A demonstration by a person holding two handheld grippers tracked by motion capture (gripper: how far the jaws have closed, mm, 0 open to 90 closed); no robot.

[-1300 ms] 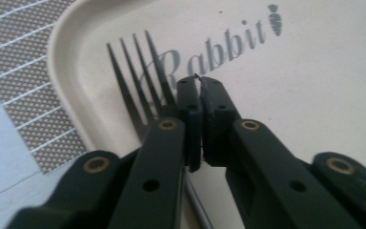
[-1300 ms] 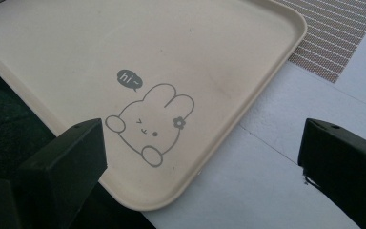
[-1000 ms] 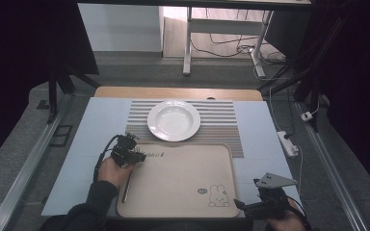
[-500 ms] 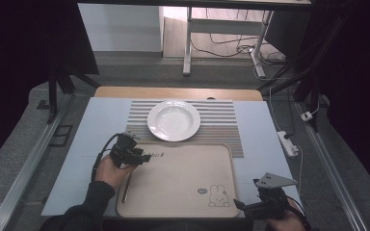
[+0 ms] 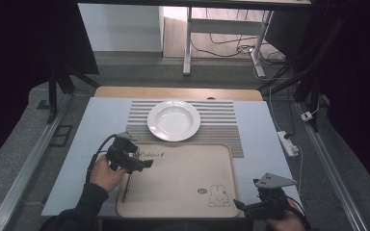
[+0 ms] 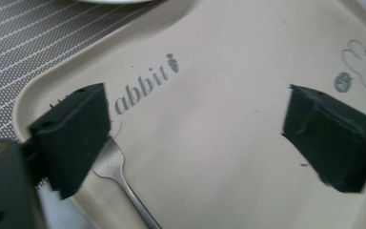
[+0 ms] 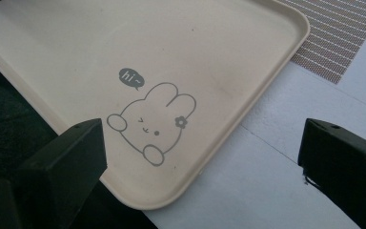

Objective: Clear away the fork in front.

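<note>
L gripper (image 5: 142, 162) hovers over near-left corner of beige plastic tray w/ rabbit print (image 5: 188, 192), fingers released, wide apart, nothing between them. Silver metal fork (image 6: 119, 176) lies flat on tray along its left edge, just under L finger (image 6: 74, 136). R gripper (image 5: 241, 207) sits off tray's near-right corner over pale blue worktop (image 5: 260, 130), fingers spread, empty. White round plate (image 5: 173, 120) on striped mat (image 5: 221, 120) beyond tray. Likely step: approach to fork pickup. Next: lower, straddle handle, close.
</note>
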